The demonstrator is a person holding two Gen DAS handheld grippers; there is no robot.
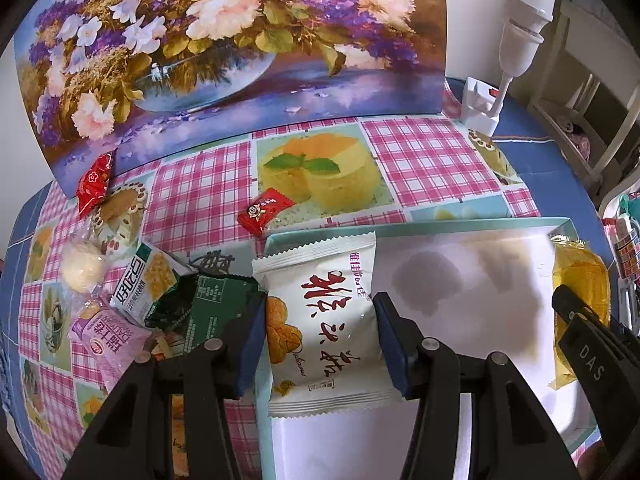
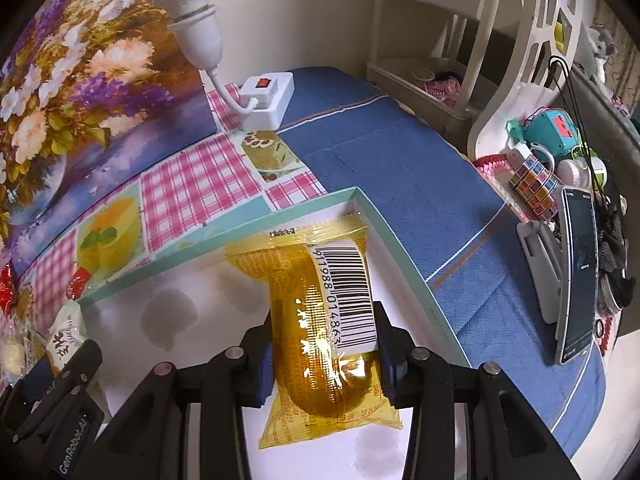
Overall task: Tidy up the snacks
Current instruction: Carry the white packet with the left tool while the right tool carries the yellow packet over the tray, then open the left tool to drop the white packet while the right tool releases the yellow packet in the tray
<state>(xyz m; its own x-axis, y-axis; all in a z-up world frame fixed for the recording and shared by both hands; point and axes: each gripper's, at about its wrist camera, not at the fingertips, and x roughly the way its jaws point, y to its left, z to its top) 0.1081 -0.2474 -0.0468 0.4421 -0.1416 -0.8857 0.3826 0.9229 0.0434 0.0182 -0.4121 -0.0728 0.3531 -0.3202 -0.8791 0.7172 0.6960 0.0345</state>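
Note:
My left gripper (image 1: 320,340) is shut on a white snack packet with red characters (image 1: 320,320), held over the left end of the shallow white box with a teal rim (image 1: 420,228). My right gripper (image 2: 324,344) is shut on a yellow see-through snack packet with a barcode (image 2: 320,320), over the box's right end (image 2: 400,256). That yellow packet also shows in the left wrist view (image 1: 580,280). Loose snacks lie left of the box: a dark green packet (image 1: 208,300), a pink packet (image 1: 108,340), a green-white packet (image 1: 148,280), a round pale one (image 1: 82,270), and two red candies (image 1: 266,210) (image 1: 94,182).
A flower painting (image 1: 240,40) stands at the back of the checked tablecloth. A white lamp on a switch base (image 2: 264,100) stands at the back right. A phone on a stand (image 2: 576,272) and toys sit to the right, past the blue cloth.

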